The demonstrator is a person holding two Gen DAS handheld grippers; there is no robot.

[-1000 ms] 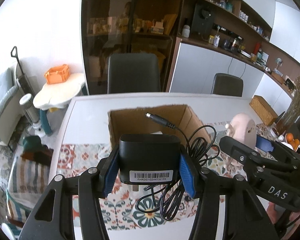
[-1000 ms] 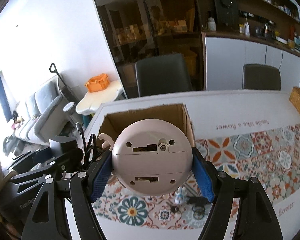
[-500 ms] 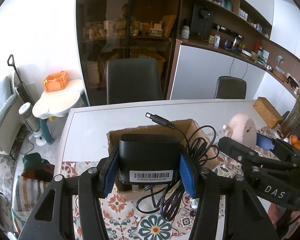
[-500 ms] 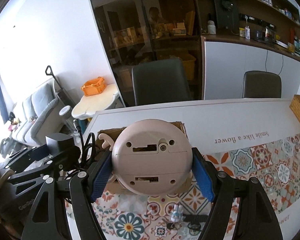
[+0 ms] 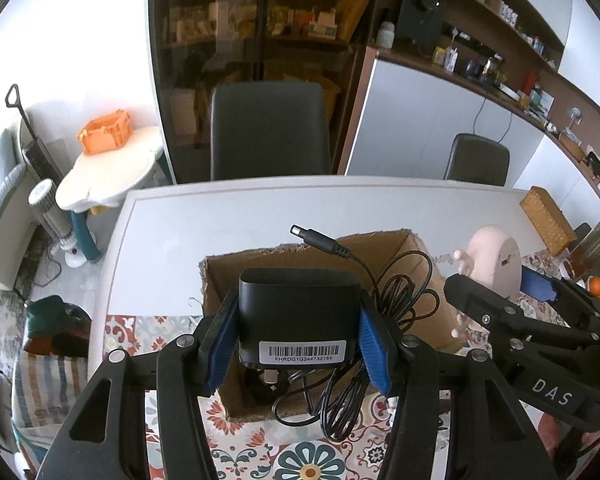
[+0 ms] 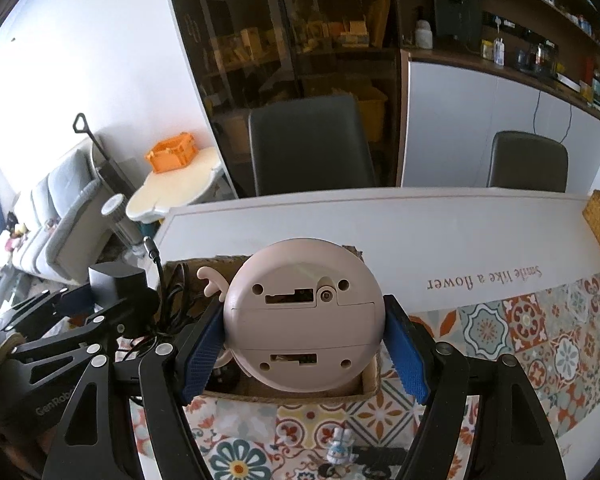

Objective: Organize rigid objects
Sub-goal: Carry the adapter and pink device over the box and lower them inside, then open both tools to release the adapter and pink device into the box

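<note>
My left gripper (image 5: 298,334) is shut on a black power adapter (image 5: 298,316) with a barcode label; its coiled black cable (image 5: 396,308) dangles to the right. The adapter hangs over the open cardboard box (image 5: 428,256) on the table. My right gripper (image 6: 304,344) is shut on a round pale pink toy (image 6: 304,312), seen from its flat back, with small antlers on its left. The toy hangs over the same box (image 6: 370,384). In the left wrist view the pink toy (image 5: 496,256) and right gripper appear at the right; in the right wrist view the adapter (image 6: 118,284) shows at the left.
The white table (image 6: 400,224) carries a patterned tile cloth (image 6: 540,336). A small white figurine (image 6: 340,450) lies on the cloth below the box. A woven basket (image 5: 548,220) sits at the right. Two dark chairs (image 5: 268,128) stand behind the table.
Both grippers have moved forward over the table with their loads. The box has slid down in both views and now lies under the adapter and the toy.
</note>
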